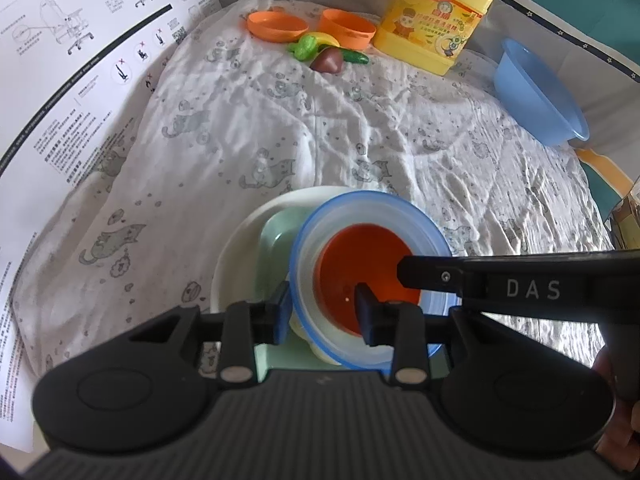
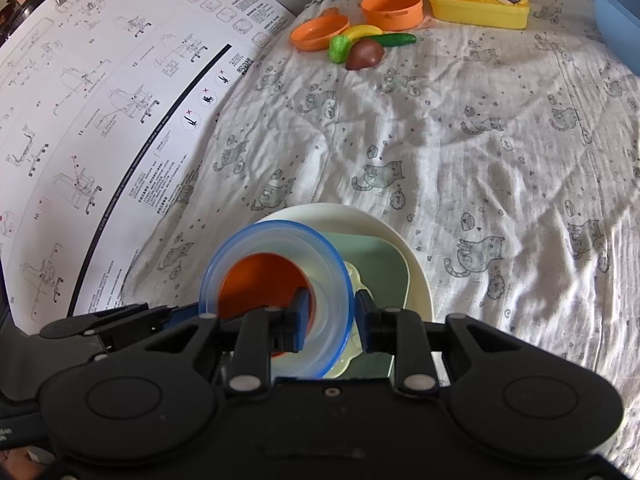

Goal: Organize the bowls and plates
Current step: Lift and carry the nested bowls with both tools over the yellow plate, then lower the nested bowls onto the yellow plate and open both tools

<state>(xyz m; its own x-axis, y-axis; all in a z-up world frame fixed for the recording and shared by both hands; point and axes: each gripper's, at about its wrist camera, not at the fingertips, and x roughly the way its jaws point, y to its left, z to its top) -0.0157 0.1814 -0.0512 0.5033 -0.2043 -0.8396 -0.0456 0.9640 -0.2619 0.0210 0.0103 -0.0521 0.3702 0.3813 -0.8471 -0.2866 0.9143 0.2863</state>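
Note:
A clear bowl with a blue rim has an orange bowl nested inside it. It sits tilted over a green square plate, which lies on a white round plate. My left gripper is shut on the bowl's near-left wall, one finger outside and one inside. My right gripper is shut on the opposite wall the same way. One of its fingers reaches in from the right in the left wrist view. A cream-coloured piece shows under the bowl.
A wrinkled cat-print cloth covers the surface. At the back stand an orange cup, an orange dish, toy fruit and a yellow detergent jug. A blue basin leans at the right, and a printed instruction sheet lies on the left.

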